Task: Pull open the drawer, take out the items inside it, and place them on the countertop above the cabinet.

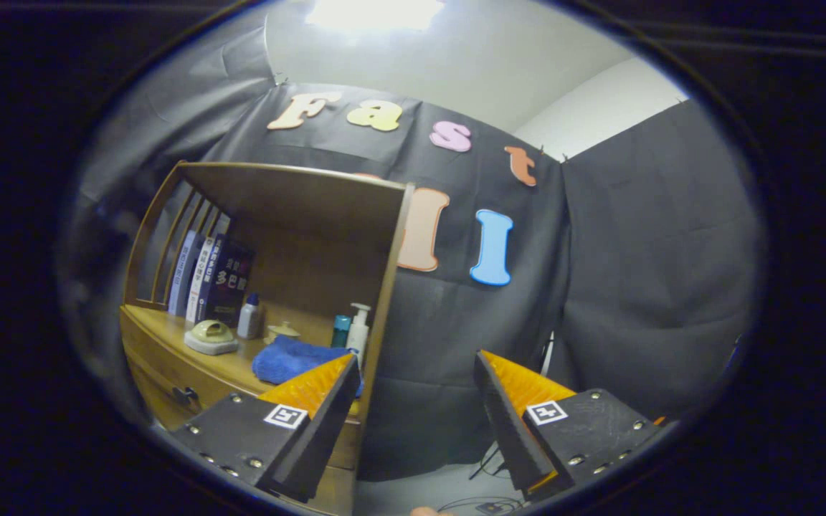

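Drawer (169,387): closed, set in the front of a wooden cabinet (162,373) beyond and to the left of the gripper (416,390), with a dark handle (185,393) at its face; contents hidden. Countertop (169,330): wooden surface above the drawer, roofed by an upper shelf board and closed on the right by an upright side panel (386,287). Items on the countertop: a row of upright books (209,279) at the back against a slatted side rail (169,236); a small white bottle with a blue cap (249,317) just beside the books; a pale rounded object on a light base (210,337) near the front edge; a small cream lidded dish (282,331) behind it; a folded blue cloth (291,360) lying flat, partly covered by the left finger; a teal container (340,331) and a white pump bottle (358,328) standing together by the side panel. Gripper: fingers spread wide apart, holding nothing, touching nothing; the left finger overlaps the cabinet's right front corner in view, the right finger lies against the black cloth wall (635,272). Floor (442,487): pale, with a dark cable (488,459) trailing at the foot of the cloth.
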Demonstrator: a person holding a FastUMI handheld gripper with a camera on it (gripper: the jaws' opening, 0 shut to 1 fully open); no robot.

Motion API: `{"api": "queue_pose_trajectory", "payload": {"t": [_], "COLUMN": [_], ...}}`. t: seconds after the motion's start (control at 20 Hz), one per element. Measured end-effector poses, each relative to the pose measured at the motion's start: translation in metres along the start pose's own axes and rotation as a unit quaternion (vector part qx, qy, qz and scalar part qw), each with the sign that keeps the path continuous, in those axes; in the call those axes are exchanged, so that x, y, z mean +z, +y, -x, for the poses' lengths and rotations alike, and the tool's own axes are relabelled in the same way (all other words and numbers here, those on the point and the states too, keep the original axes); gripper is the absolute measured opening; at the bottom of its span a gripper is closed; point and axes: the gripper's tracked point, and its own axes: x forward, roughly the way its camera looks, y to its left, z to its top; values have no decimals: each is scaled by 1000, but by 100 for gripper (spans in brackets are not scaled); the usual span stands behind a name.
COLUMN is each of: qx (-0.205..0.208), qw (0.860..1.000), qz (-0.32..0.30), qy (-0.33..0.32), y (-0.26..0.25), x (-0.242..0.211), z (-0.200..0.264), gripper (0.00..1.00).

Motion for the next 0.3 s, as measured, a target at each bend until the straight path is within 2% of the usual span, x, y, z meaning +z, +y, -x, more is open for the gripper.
{"api": "queue_pose_trajectory", "payload": {"t": [0.3], "qx": [18], "qw": [997], "qz": [-17], "qy": [-72], "y": [-46], "x": [9], "z": [29], "gripper": [95]}}
